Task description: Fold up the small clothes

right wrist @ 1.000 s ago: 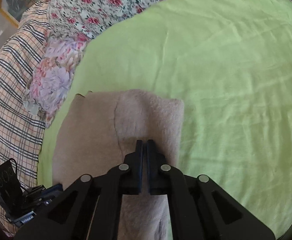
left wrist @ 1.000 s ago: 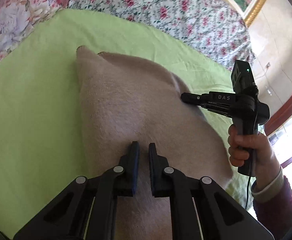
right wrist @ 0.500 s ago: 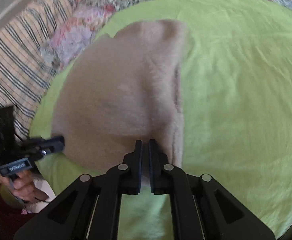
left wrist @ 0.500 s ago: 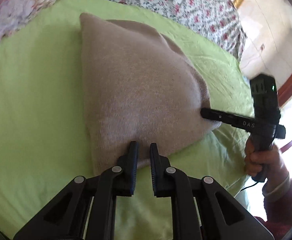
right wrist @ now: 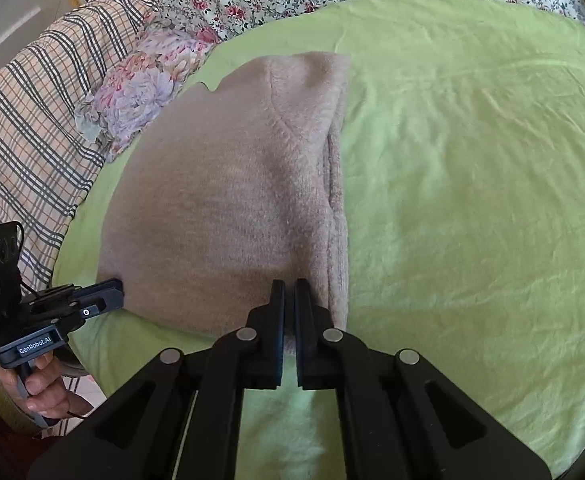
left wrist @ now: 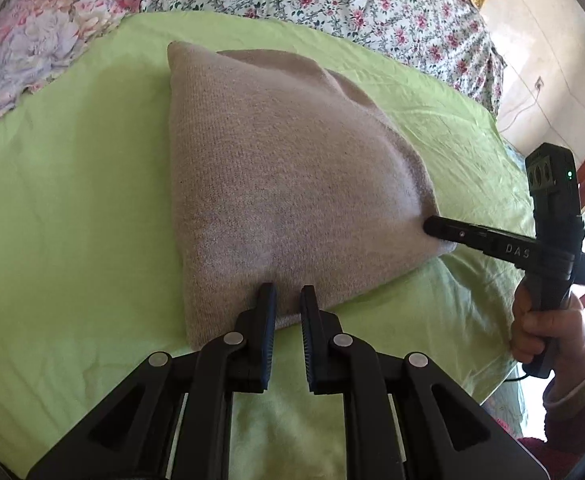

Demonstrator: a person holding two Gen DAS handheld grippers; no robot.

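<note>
Sweater (left wrist: 292,200) count is one, beige knit, lying folded on the green sheet (left wrist: 72,200). Two grippers are pinching its near hem: left gripper (left wrist: 288,294) nearly closed on the left corner, right gripper (right wrist: 289,286) clamped tight on the right corner. Only the right wrist view shows the plaid blanket (right wrist: 32,120); only the left one shows the wall (left wrist: 552,40).

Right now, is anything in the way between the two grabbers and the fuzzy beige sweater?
No, nothing visible is in the way. Both grabbers are already on the sweater: the left gripper pinches its near edge, and the right gripper is shut on the near corner. Only the green sheet lies around it.
</note>
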